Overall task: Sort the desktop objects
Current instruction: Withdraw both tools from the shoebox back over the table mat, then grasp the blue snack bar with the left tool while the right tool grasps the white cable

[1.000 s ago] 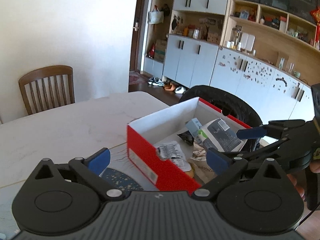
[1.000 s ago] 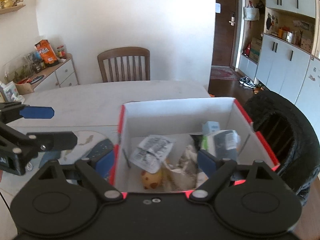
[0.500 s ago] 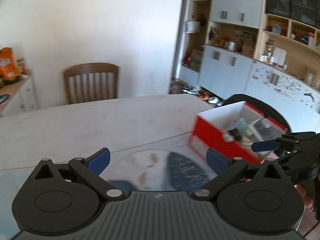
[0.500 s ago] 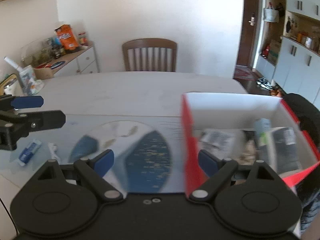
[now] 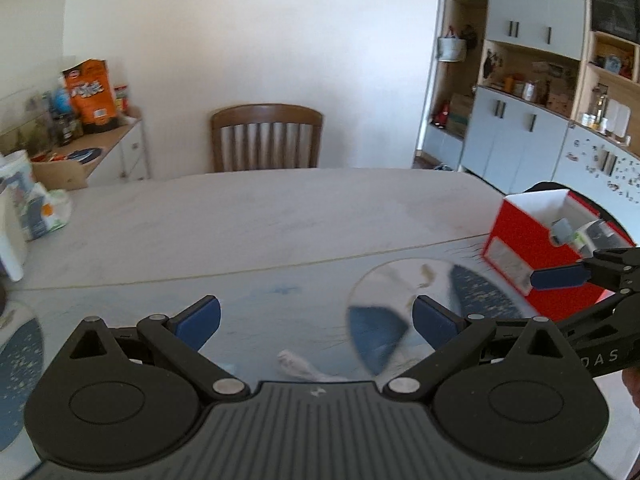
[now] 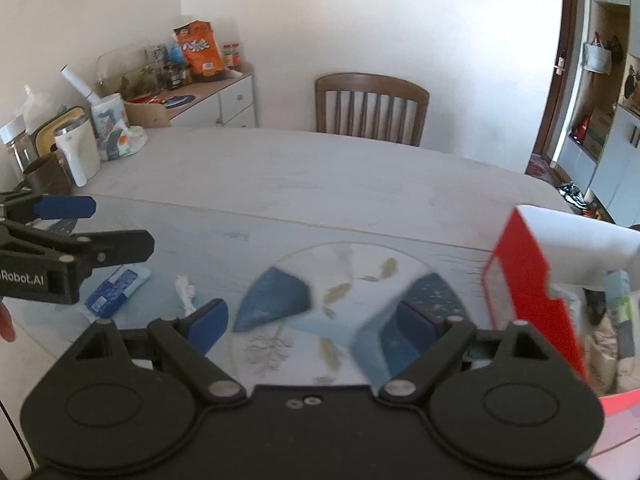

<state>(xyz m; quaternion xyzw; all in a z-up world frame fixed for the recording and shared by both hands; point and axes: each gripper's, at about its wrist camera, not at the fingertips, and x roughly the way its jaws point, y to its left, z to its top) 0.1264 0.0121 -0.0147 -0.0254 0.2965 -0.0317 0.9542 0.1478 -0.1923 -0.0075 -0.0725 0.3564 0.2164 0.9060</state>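
Observation:
A red box (image 5: 520, 248) with white inside walls holds several packets at the table's right; it also shows in the right wrist view (image 6: 536, 280). My left gripper (image 5: 316, 318) is open and empty above the patterned mat (image 5: 400, 280). A crumpled white scrap (image 5: 298, 366) lies just under it; the scrap also shows in the right wrist view (image 6: 185, 290). My right gripper (image 6: 312, 320) is open and empty over the mat's round pattern (image 6: 340, 280). A blue and white tube (image 6: 116, 290) lies on the mat at left, below the left gripper's fingers (image 6: 66, 207).
A wooden chair (image 5: 266, 138) stands behind the pale table (image 5: 260, 216). Jars, a white jug (image 6: 78, 152) and packets crowd the table's far left. A sideboard (image 6: 216, 96) with an orange bag stands by the wall. Cabinets line the right wall.
Both grippers have swung left, away from the red box, which has slid to the right edge of both views. The tube and scrap have come into view. Both grippers stay open.

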